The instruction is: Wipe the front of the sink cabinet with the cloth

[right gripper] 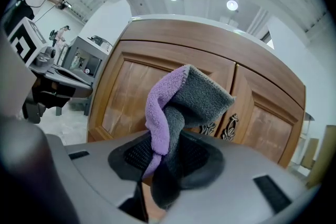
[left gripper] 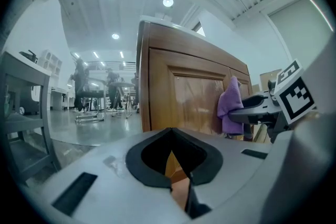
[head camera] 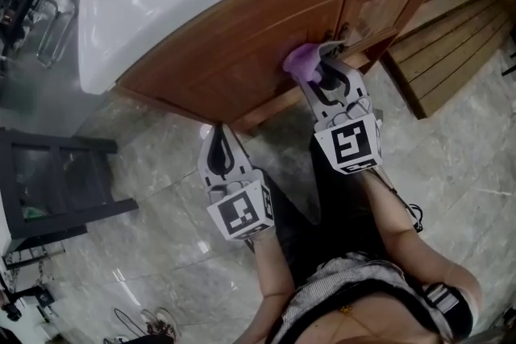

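The right gripper (head camera: 332,54) clamps the purple-grey cloth (head camera: 300,62) against the sink cabinet (head camera: 234,44) front; the left gripper (head camera: 218,131) hangs apart, jaws together, empty.

Purple-and-grey cloth (right gripper: 173,107) bunched; wooden sink cabinet (head camera: 242,52) closed, just behind.

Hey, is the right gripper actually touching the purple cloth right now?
Touching. The right gripper view shows the cloth pinched between the right gripper's jaws, its free end standing up before the cabinet door.
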The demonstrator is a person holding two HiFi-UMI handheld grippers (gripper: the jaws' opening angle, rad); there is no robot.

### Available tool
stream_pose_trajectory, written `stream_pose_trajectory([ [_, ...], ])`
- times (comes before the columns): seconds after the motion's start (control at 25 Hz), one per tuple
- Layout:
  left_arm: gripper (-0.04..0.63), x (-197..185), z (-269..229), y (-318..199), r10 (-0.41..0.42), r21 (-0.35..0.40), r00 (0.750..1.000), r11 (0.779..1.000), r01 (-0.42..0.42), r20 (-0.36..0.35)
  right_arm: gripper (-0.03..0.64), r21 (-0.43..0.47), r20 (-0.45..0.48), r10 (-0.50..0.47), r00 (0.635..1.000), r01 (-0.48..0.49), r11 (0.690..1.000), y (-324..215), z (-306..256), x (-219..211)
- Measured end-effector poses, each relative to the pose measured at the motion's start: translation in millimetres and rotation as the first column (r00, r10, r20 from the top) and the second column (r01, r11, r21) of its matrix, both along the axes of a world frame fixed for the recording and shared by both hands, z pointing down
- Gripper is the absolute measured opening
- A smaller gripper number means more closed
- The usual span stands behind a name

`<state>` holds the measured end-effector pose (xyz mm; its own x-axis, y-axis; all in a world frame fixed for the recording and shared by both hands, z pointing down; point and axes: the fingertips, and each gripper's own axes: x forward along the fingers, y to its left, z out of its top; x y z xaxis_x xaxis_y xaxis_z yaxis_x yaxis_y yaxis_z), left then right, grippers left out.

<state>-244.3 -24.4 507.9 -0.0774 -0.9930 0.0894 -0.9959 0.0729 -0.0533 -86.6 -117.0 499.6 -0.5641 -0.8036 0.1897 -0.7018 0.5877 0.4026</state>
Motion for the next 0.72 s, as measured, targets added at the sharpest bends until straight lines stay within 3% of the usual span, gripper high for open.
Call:
stream_pose_trajectory([
  [0.16,0.006,-11,6,2,-0.019,-0.006,1.000,1.000,0.019,-0.023,0.176,0.022,0.048,-0.106,0.993,0.105,0.994,18,-10,-19],
  [0.4,0.006,-24,14,9,-0.039,-0.013,0.998,0.999,0.038,-0.051,0.176,-0.032,0.100,-0.264,0.959,0.268,0.963,57,-1,-63],
  [0.72,0.006,-38,15,22,-0.069,-0.014,0.996,0.998,0.068,-0.049,0.176,-0.087,0.128,-0.375,0.918,0.387,0.918,85,20,-115],
])
